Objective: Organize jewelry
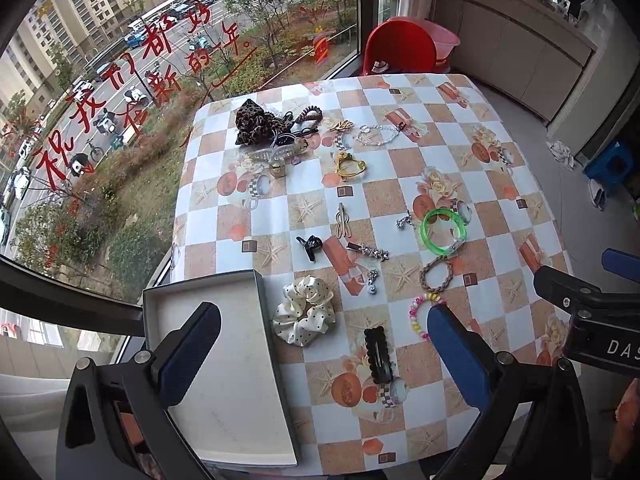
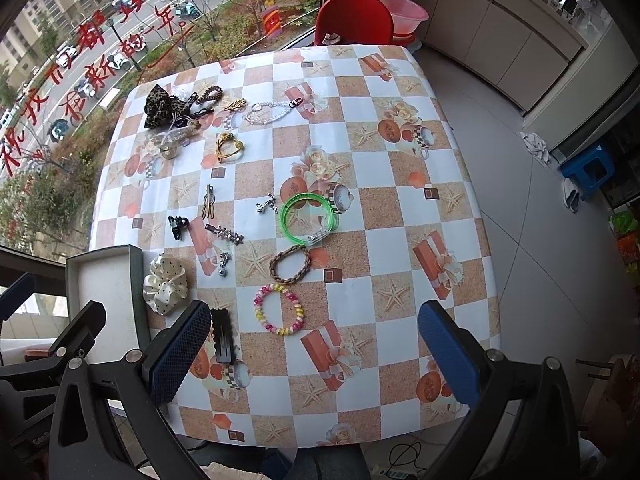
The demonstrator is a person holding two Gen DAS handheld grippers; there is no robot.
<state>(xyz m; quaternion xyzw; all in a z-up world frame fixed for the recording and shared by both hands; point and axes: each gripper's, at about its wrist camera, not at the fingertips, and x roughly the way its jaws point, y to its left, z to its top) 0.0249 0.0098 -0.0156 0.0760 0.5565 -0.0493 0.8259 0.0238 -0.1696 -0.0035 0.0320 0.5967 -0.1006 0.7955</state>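
both your left hand-held gripper (image 1: 324,344) and right hand-held gripper (image 2: 314,348) stand apart and empty above the surface (image 2: 400,208); the pastel bead bracelet (image 2: 279,309) beside the tray (image 1: 224,360) is light, limp, slippery, so pinch across one strand.

Green bangle (image 2: 309,216), leopard-print scrunchie (image 2: 162,106)

Checkered table (image 2: 400,216) carries a tray (image 1: 224,360), scrunchie (image 1: 305,310), bracelets (image 2: 309,213) and clips (image 1: 378,354).
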